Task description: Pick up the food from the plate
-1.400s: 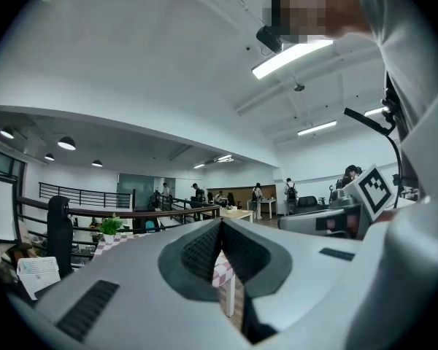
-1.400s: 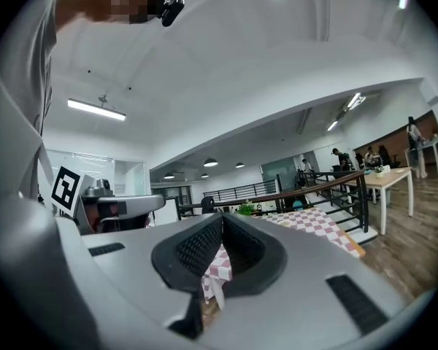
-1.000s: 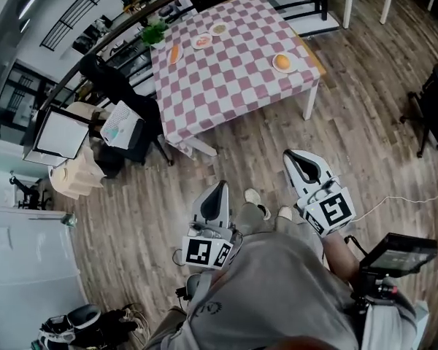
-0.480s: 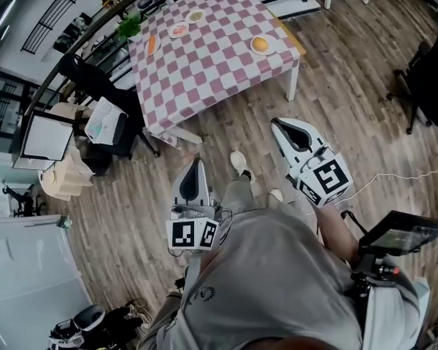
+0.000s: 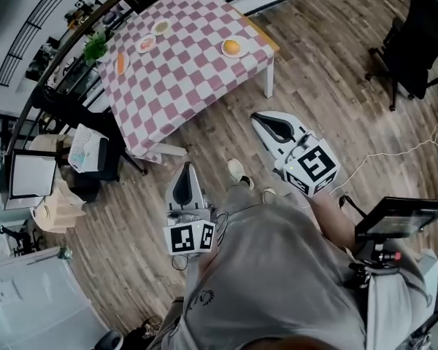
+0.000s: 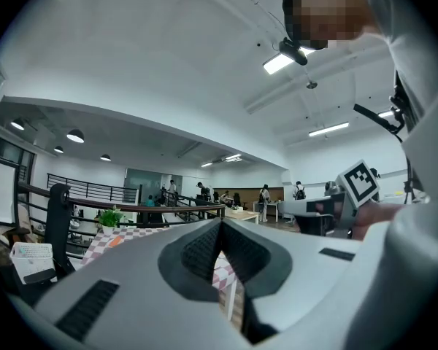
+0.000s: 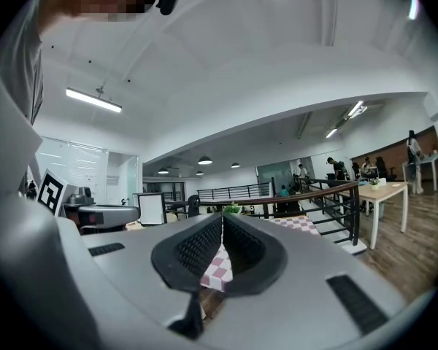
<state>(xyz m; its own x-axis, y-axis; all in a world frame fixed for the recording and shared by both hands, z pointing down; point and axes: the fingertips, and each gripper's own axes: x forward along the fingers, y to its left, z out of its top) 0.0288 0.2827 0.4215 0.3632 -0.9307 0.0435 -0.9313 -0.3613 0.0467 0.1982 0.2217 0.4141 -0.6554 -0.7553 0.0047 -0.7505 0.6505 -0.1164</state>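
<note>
Over the last second the person has walked on toward the table [image 5: 190, 71]. In the head view its checked cloth has slid from twelve o'clock round to about eleven, and the gap between it and the tools has narrowed. Even so, both tools are well short of the table edge and hang over the wooden floor [image 5: 336, 108]. The left tool [image 5: 187, 168] is clenched with nothing in it, its jaws meeting at the tip. The right tool [image 5: 257, 117] is clenched and empty too. Both point level at the table. The food [image 5: 233, 47], a round orange item, sits on a plate [image 5: 224, 49] near the table's right corner, at about eleven o'clock from the right tool. That tool looks the better placed to take it, though it must first open and the approach is not yet finished. Two more small plates [image 5: 144, 44] and a long orange item [image 5: 120, 64] lie along the far left edge, beside a green plant [image 5: 95, 47]. A black office chair [image 5: 412, 46] stands at two o'clock. The room is a bright open office with a dark railing and people far off.
</note>
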